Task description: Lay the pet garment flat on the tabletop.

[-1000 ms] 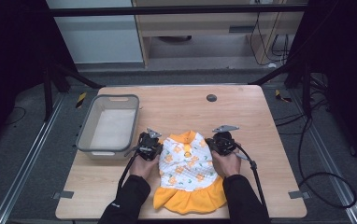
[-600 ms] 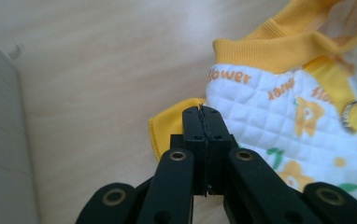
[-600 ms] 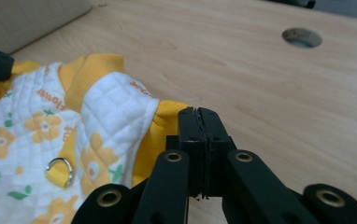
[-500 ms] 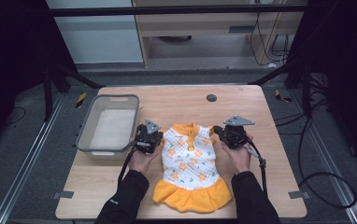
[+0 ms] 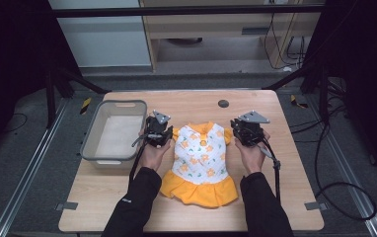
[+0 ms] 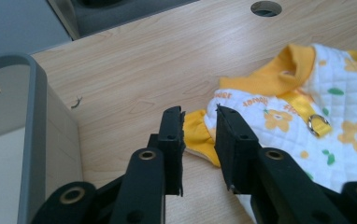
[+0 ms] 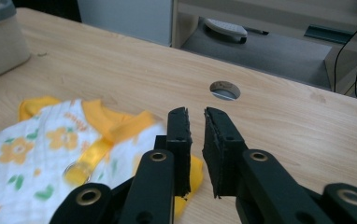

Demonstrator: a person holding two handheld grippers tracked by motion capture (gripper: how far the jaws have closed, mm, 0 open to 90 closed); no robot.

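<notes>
Wooden table (image 5: 275, 197): dress (image 5: 201, 163) laid flat. Left gripper (image 6: 199, 122), right gripper (image 7: 195, 122) held beside sleeves, jaws slightly parted, empty. Risk judged: sleeve snagged, dress rumpled.

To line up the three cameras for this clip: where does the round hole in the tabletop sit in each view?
High view: round hole near the table's far edge, beyond the dress, about centre.
Left gripper view: hole at the top edge, right of centre.
Right gripper view: hole just above the jaw tips.
Shared landmark: the dress's yellow collar.
</notes>
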